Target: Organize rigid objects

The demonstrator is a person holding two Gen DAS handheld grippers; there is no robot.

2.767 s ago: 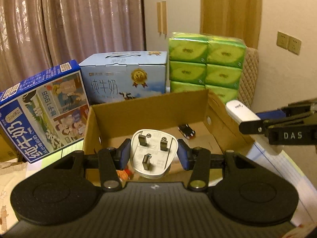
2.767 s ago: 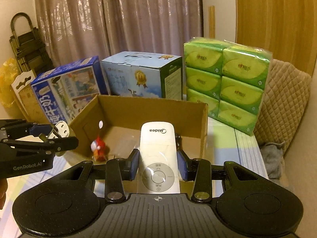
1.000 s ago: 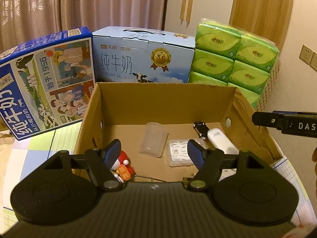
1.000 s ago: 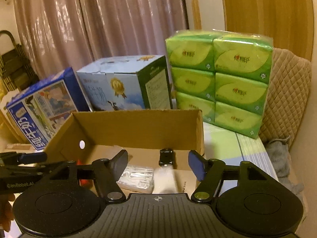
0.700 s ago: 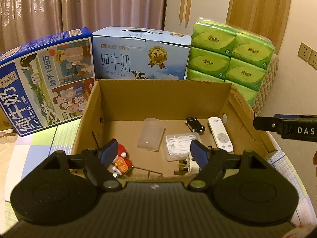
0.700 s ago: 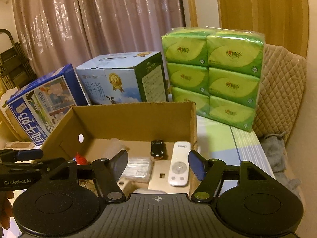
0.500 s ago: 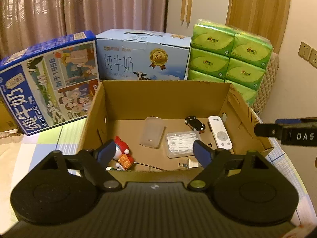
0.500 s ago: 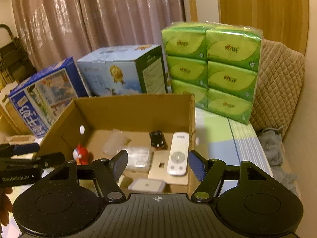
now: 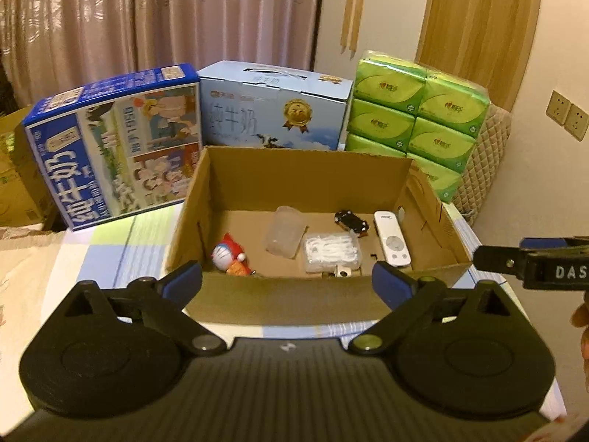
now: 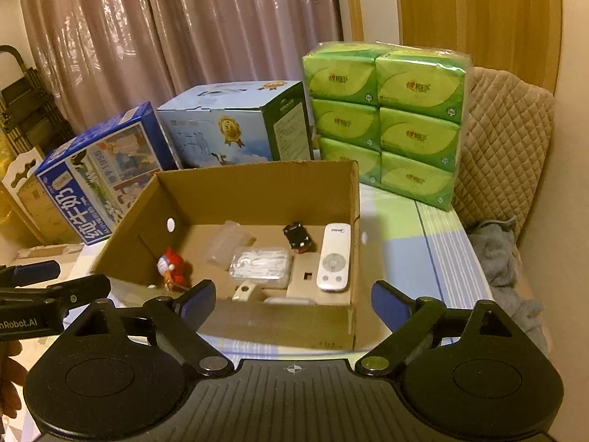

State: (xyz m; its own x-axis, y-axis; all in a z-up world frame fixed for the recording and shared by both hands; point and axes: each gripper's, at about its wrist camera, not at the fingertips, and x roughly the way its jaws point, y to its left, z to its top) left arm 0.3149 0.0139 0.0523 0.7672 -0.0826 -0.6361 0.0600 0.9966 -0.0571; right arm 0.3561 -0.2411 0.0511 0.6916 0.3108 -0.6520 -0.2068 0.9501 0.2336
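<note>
An open cardboard box (image 9: 294, 298) (image 10: 279, 324) sits on the table in front of both grippers. In it lie a white remote (image 9: 392, 244) (image 10: 334, 262), a black toy car (image 9: 351, 221) (image 10: 298, 237), a clear cup (image 9: 285, 235) on its side, a clear plastic case (image 9: 331, 252) (image 10: 259, 267), a red and blue figure (image 9: 228, 256) (image 10: 171, 267) and a white plug (image 9: 344, 272) (image 10: 246, 291). My left gripper (image 9: 287, 281) is open and empty, just short of the box's near wall. My right gripper (image 10: 292, 300) is open and empty, also before the near wall.
Behind the box stand a dark blue milk carton (image 9: 114, 143), a light blue milk carton (image 9: 272, 110) and a stack of green tissue packs (image 9: 416, 118). A quilted chair back (image 10: 504, 140) and a grey cloth (image 10: 504, 254) are at the right. The table has a checked cover (image 10: 423, 258).
Both grippers let go of the plug and the remote, which now lie in the box. Both have since drawn back from the box, jaws wide open.
</note>
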